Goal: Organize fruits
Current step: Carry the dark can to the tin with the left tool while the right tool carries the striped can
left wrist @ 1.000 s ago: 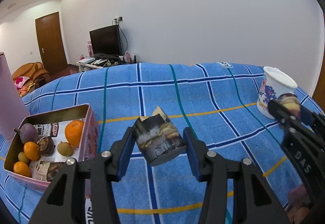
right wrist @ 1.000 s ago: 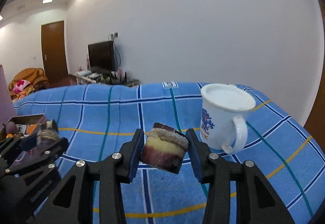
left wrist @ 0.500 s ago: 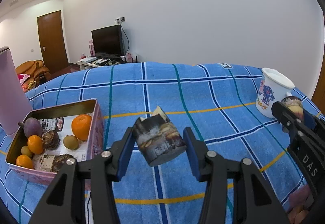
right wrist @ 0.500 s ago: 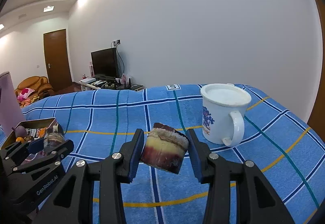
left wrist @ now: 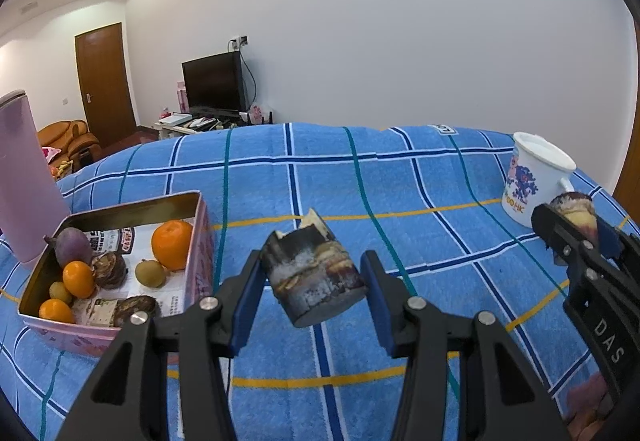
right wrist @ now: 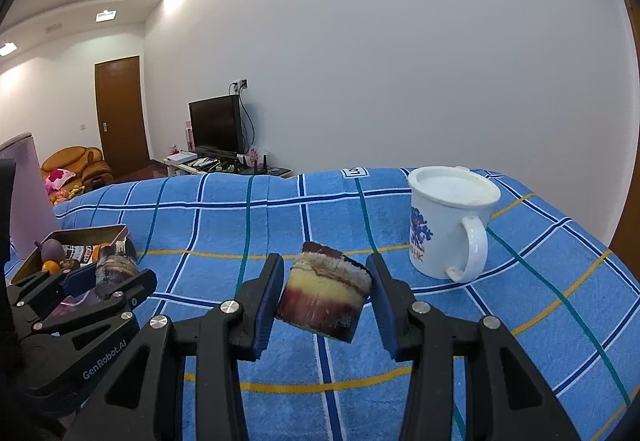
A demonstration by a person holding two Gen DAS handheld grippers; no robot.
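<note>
The dark sugarcane piece (left wrist: 316, 273) sits tilted between the blue pads of my left gripper (left wrist: 314, 291), pinched and lifted above the blue checked cloth (left wrist: 400, 181). My right gripper (right wrist: 326, 297) clamps a second sugarcane chunk (right wrist: 324, 297), purple-skinned with a yellow band, also clear of the cloth. To the left, the pink tin box (left wrist: 200, 241) holds a large orange (left wrist: 172, 245), smaller oranges, a purple fruit (left wrist: 72, 251) and brown pieces. The white mug (right wrist: 448, 221) stands upright on the cloth near my right gripper.
</note>
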